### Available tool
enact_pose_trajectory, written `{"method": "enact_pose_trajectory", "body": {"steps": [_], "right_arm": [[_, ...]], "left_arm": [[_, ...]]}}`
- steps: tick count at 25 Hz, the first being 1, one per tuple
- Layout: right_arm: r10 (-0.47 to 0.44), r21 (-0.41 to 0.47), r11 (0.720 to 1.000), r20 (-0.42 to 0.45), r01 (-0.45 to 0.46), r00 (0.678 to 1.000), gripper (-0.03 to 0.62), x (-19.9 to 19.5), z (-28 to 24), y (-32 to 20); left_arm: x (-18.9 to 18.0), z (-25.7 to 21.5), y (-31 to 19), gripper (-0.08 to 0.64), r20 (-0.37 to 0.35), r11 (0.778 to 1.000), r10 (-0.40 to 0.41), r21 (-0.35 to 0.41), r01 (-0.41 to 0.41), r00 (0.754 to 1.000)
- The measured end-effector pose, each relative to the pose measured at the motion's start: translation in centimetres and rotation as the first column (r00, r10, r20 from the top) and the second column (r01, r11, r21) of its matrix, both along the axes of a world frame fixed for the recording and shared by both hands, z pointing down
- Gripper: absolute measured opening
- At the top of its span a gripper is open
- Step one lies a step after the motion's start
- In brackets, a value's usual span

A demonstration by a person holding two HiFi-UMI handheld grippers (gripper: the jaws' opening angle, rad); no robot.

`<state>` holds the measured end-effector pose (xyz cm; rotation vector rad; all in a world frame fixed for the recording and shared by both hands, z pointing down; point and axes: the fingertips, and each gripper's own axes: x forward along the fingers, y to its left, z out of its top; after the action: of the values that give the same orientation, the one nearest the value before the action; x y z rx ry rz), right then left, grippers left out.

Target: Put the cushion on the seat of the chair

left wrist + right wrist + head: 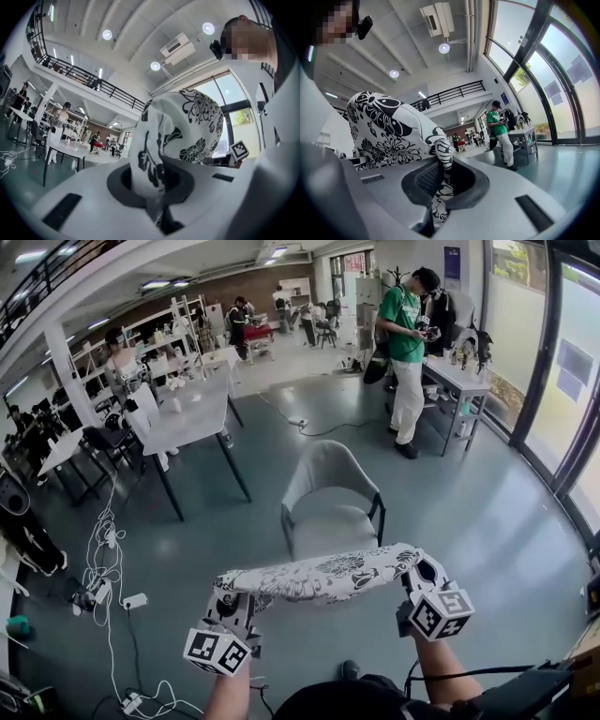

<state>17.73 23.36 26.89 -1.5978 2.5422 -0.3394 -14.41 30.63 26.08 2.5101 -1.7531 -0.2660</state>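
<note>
A white cushion (323, 576) with black flower print hangs flat between my two grippers, just in front of a grey chair (328, 495) with a curved back. My left gripper (234, 604) is shut on the cushion's left end, where the cloth (161, 154) bunches between the jaws. At the other end, my right gripper (420, 570) is shut on the cushion's right corner (438, 154). The chair's seat (333, 526) is bare and lies just beyond the cushion.
A grey table (187, 418) stands left of the chair. White cables and a power strip (108, 587) lie on the floor at the left. A person in a green shirt (405, 357) stands by a desk (459, 381) at the back right. Glass walls run along the right.
</note>
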Motion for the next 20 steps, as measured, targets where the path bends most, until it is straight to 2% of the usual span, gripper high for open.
{"method": "enact_pose_trajectory", "body": {"steps": [10, 20], "right_arm": [[-0.021, -0.006, 1.0, 0.021, 0.021, 1.0, 0.025, 4.5, 0.2, -7.0], [-0.031, -0.022, 0.999, 0.041, 0.032, 0.999, 0.025, 6.4, 1.5, -11.9]], "left_arm": [[4.6, -0.3, -6.6, 0.018, 0.02, 0.999, -0.021, -0.024, 0.021, 1.0], [6.7, 0.7, -10.1, 0.02, 0.065, 0.998, -0.02, -0.066, 0.025, 0.998]]}}
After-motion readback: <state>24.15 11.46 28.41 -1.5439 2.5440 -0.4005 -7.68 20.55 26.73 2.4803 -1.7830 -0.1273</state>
